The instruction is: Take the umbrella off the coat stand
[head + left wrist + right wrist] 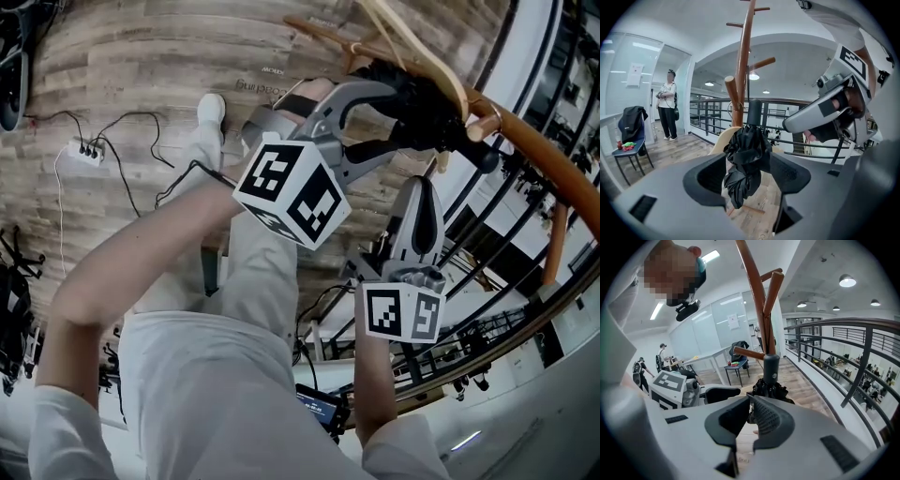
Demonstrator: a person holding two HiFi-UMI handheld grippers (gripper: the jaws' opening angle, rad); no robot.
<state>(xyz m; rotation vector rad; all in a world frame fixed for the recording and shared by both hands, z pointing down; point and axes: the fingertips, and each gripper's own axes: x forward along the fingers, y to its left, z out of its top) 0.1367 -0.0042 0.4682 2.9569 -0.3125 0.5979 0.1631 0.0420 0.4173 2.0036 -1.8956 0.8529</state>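
A black folded umbrella [746,157] hangs close against the brown wooden coat stand [743,56], below its pegs. My left gripper [747,174] is open, and the umbrella's bunched fabric sits between its pads, with a gap on the left side. In the right gripper view the umbrella [771,380] shows just past my right gripper [749,401], whose tips meet on a fold of the fabric. From the head view both grippers reach up to the umbrella [417,103], the left gripper [412,120] from the left and the right gripper [436,167] from below. The stand's pole [530,145] slants across the right.
A black metal railing [862,357] runs close behind the stand, with a drop beyond it. A person [668,105] stands at the far left beside a chair with a dark jacket [632,126]. A power strip [86,150] and cables lie on the wood floor.
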